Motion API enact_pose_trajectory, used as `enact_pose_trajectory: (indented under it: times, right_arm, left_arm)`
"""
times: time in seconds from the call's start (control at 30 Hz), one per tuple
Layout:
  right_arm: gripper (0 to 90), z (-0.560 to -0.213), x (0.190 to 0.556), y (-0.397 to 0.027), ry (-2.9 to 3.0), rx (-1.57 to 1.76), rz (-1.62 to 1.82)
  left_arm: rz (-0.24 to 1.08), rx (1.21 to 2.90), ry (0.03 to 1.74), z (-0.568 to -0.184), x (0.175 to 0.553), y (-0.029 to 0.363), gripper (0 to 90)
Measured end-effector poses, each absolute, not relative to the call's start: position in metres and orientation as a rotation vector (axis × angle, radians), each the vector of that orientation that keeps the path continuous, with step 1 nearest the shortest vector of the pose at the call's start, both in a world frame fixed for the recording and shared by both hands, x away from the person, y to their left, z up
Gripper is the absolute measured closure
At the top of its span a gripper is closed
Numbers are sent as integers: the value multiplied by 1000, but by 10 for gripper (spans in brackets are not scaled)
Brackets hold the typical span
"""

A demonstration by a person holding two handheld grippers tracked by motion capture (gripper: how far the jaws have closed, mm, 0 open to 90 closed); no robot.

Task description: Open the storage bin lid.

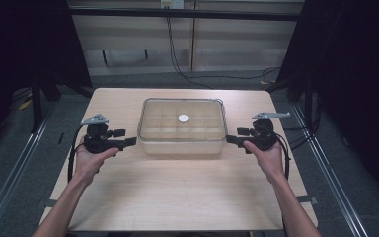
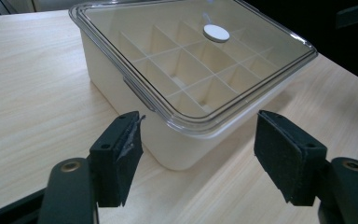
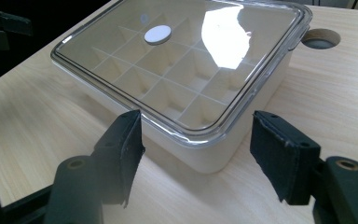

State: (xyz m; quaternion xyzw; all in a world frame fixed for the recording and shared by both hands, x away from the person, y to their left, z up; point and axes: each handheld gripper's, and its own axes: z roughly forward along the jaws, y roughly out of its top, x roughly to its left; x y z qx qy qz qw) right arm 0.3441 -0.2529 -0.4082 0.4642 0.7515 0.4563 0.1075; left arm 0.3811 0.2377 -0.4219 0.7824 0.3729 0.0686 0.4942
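Box mid-table, left gripper and right gripper flanking its ends, jaws released, nothing held; likely light, rigid, slick plastic with loose clear lid, so grip under the rim.

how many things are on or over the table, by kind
Lidded compartment box: 1
White round disc on the lid: 1
Handheld grippers: 2, left gripper and right gripper, both open at the box's ends
Total: 4
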Motion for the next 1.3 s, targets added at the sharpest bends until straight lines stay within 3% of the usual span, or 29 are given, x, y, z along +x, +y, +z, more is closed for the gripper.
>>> enact_pose_trajectory:
  times: [0.13,0.63,0.93,1.3]
  right_arm:
    - [344,-410,354,-253,2228,1374,1328]
    - [342,-417,390,-251,2266,1427,1327]
    - [258,-423,404,-245,2256,1471,1264]
    - [247,-440,416,-241,2263,1514,1234]
  left_arm:
    - [213,1930,900,-416,387,235,274]
    - [158,1883,976,-427,422,229,273]
    - [143,1913,996,-432,433,225,258]
    - [135,1948,990,-445,436,211,243]
